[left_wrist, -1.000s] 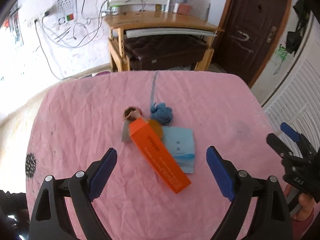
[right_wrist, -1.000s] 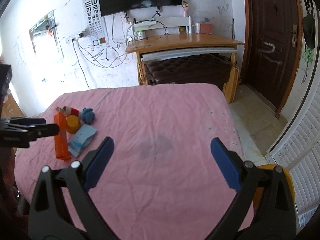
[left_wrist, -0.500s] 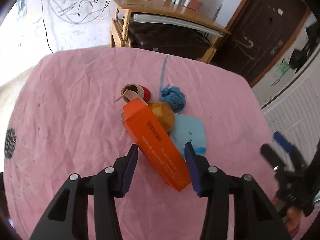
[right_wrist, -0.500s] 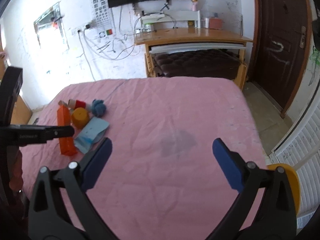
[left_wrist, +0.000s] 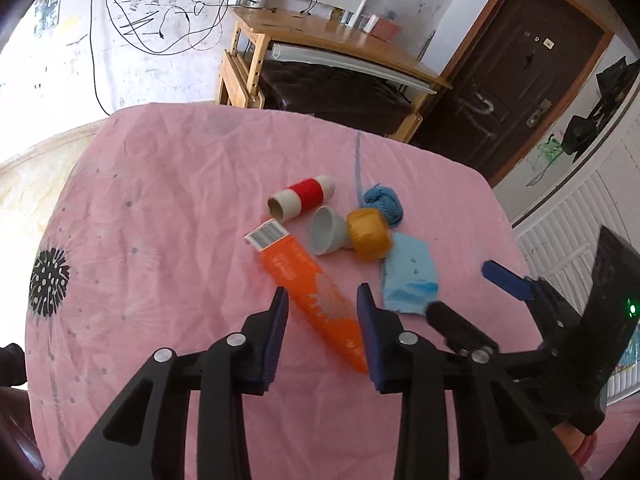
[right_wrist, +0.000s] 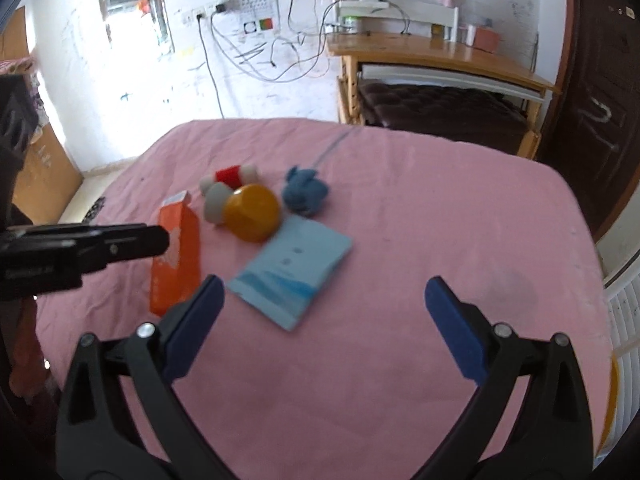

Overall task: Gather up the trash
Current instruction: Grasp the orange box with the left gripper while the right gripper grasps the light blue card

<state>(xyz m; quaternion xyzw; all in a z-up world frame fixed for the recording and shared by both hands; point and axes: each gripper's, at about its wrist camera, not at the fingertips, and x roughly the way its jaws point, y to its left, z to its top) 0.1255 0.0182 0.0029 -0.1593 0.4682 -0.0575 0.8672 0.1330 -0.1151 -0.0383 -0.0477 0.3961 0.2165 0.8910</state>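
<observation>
An orange carton lies on the pink cloth, its near end between the fingers of my left gripper. The jaws are partly closed around it; the right pad touches it, and a gap shows on the left side. Beside it lie a light blue packet, a yellow cap, a grey funnel, a red thread spool and a blue yarn ball. My right gripper is wide open, just in front of the blue packet. The carton also shows in the right wrist view.
A wooden desk with a dark padded bench under it stands beyond the table. A dark door is at the back right. A yellow bin rim shows at the right edge below the table. The left gripper reaches in from the left in the right wrist view.
My left gripper moved forward over the carton and its jaws narrowed around it. My right gripper swung left and closer to the blue packet, still wide open.
</observation>
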